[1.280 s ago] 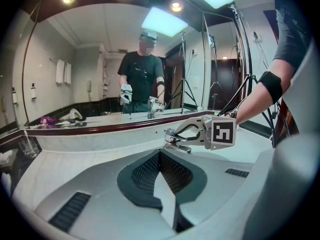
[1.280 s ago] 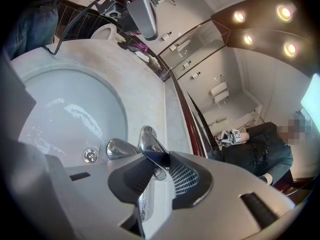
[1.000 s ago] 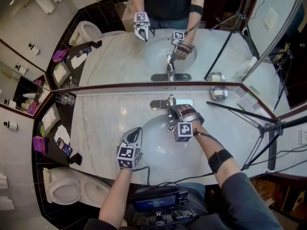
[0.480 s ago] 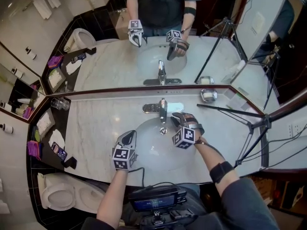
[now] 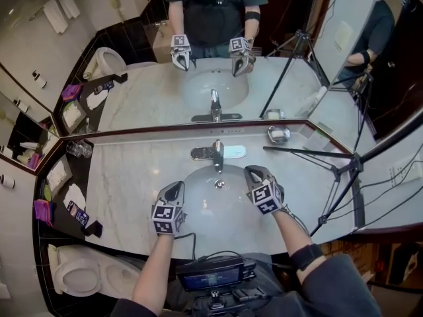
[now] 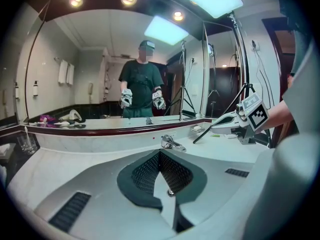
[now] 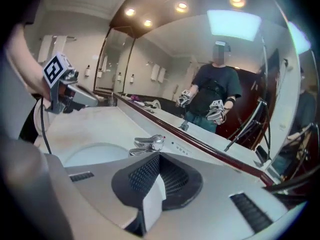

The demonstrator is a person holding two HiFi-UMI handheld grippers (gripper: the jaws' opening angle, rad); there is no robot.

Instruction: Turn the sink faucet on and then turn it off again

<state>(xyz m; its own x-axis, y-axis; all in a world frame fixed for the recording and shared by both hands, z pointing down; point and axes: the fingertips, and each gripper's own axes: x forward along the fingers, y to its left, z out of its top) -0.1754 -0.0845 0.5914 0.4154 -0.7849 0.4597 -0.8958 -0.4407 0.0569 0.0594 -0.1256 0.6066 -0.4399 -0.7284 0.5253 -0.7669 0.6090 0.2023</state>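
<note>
faucet (image 5: pixel 217 152) sits at the back edge of the sink (image 5: pixel 198 207), centre of the head view, just below the mirror (image 5: pixel 132 91); chrome single-lever type, bolted to the marble bench (image 5: pixel 125 177); i'd expect it rigid, smooth and slippery, with only the top lever pivoting under light force; best purchase is the lever's free end, lifted or pressed from the front, not the spout; pads may slide on the polish, so a push with closed tips looks safer than a pinch; lever lies low in the right gripper view (image 7: pixel 148 143) and i see no water stream, so likely off; left tool (image 5: pixel 176 189) shut, nothing in it, lower left of the basin; right tool (image 5: pixel 254 174) shut and empty, lower right of the basin, well clear of the faucet; vs a second ago: right tool was up at the faucet with jaws about half open; it has pulled back toward the person and its jaws have just closed on nothing; left tool barely moved
</note>
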